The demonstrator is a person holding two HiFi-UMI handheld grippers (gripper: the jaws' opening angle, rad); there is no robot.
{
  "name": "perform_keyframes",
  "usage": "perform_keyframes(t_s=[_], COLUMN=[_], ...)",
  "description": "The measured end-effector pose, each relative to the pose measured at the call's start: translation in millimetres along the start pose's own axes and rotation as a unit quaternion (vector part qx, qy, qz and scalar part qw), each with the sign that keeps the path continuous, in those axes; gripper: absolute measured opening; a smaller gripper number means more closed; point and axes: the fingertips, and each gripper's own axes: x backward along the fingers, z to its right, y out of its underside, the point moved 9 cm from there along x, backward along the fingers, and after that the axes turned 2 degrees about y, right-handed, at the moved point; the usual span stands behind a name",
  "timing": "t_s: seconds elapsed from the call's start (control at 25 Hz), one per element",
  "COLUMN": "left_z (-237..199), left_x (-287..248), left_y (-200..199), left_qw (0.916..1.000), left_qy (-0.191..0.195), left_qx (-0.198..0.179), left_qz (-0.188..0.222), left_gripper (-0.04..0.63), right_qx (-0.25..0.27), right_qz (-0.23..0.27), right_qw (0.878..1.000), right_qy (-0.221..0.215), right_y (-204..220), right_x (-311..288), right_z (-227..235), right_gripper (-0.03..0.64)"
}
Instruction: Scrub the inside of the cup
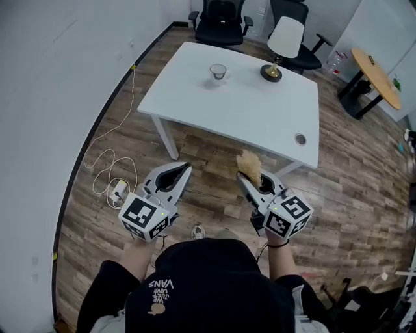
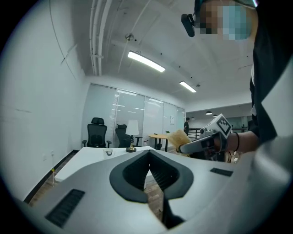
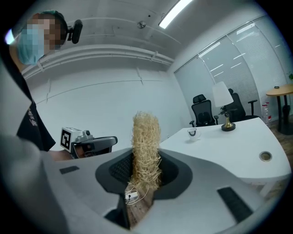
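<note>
L gripper (image 1: 186, 168) is hanging w/ jaws fully together, nothing btwn them; in the left gripper view the ribbed pads (image 2: 158, 176) are meeting along one line. R gripper (image 1: 243, 178) is clamping a straw-coloured loofah scrubber (image 1: 249, 163). Its jaws are closing on the scrubber's lower part, while the fibrous upper part is sticking up & fwd past the tips, as the right gripper view is showing (image 3: 146, 135). Both grippers are pointing roughly level & angling slightly toward each other, near but apart, over the wood floor (image 1: 214, 153). The cup (image 1: 218, 71), small & pale, is sitting upright on the white worktop (image 1: 240, 107), well ahead of both grippers & touching neither. From the L gripper it is lying ahead & a bit left of the jaw line (image 2: 109, 152); from the R gripper, ahead & off to the right (image 3: 192, 133). A lamp (image 1: 281, 45) w/ white shade & brass-coloured base is standing on the same worktop, further right than the cup from either gripper. Black office chairs (image 1: 221, 19) are standing beyond the worktop's far edge. A white cable (image 1: 104, 162) is trailing on the floor left of the L gripper.
</note>
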Motion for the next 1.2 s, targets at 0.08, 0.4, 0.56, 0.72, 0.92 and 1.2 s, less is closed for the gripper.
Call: perform_keyframes(t_s=[0.08,0.4,0.56,0.72,0.92,1.2], left_z=[-7.3,-25.8,-37.3,-49.3,-65.4,-84.1], left_x=[1.4,-19.2,-45.3,-75.7,-116.0,-157.8], left_y=[1.0,6.6,4.7,-4.8,-15.9,-20.1], left_qw=[1.0000,0.9999,0.9999,0.9998,0.9992,0.9975], left_qy=[0.003,0.005,-0.004,-0.020,-0.039,-0.068], left_qx=[-0.002,0.011,0.012,0.005,0.003,0.006], left_qz=[-0.002,-0.006,-0.006,0.001,0.012,0.014], left_gripper=[0.011,0.011,0.011,0.011,0.011,0.011], right_qx=[0.000,0.002,0.003,0.009,0.014,0.017], right_qz=[0.001,-0.002,-0.005,-0.006,-0.008,-0.015], right_qw=[1.000,1.000,1.000,1.000,1.000,0.998], right_qy=[0.006,0.008,0.002,-0.009,-0.026,-0.051], right_y=[-1.5,-8.8,-17.4,-30.7,-49.0,-66.5], right_x=[-5.4,-20.6,-34.3,-46.2,-63.9,-89.0], right_z=[-1.0,19.4,47.9,81.5,125.0,173.7], right_gripper=[0.095,0.095,0.095,0.095,0.095,0.095])
